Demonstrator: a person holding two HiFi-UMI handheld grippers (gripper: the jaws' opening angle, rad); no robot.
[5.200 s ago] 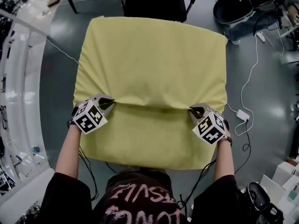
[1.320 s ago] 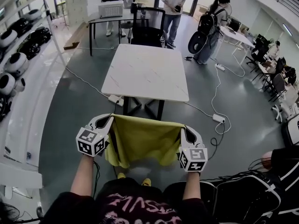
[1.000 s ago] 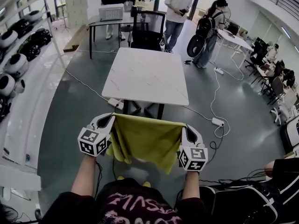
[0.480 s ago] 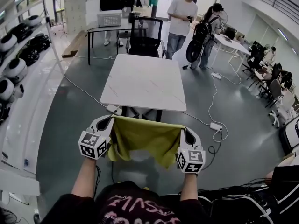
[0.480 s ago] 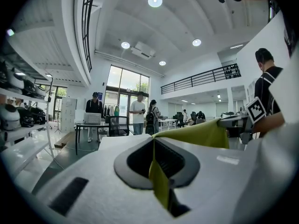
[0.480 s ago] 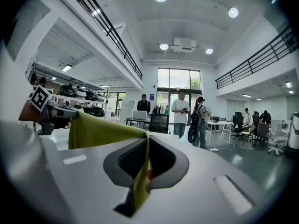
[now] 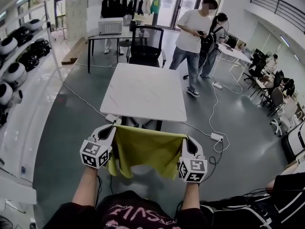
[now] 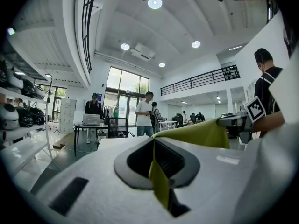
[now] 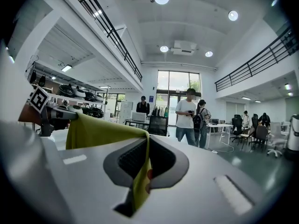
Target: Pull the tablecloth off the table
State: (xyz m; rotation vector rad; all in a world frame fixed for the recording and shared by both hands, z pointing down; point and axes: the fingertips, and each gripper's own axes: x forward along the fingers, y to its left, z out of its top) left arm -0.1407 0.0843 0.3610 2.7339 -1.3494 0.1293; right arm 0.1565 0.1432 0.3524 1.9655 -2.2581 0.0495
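Observation:
The yellow-green tablecloth (image 7: 147, 149) hangs in the air between my two grippers, clear of the white table (image 7: 145, 92), whose top is bare. My left gripper (image 7: 113, 127) is shut on the tablecloth's left top corner, and the cloth (image 8: 161, 185) shows pinched between its jaws in the left gripper view. My right gripper (image 7: 185, 138) is shut on the right top corner, with the cloth (image 9: 140, 183) caught between its jaws in the right gripper view. The cloth sags and drapes down below both grippers, in front of my body.
A black chair (image 7: 145, 46) stands at the table's far end, with a darker table (image 7: 114, 32) behind it. Two people (image 7: 193, 37) stand to the right of the white table. Cables and a power strip (image 7: 217, 136) lie on the grey floor. Shelves (image 7: 14, 56) run along the left.
Five seconds ago the cloth covered the table; now it hangs free in both grippers. Over the last second the grippers kept still, my view rose a little, and one person walked nearer the table.

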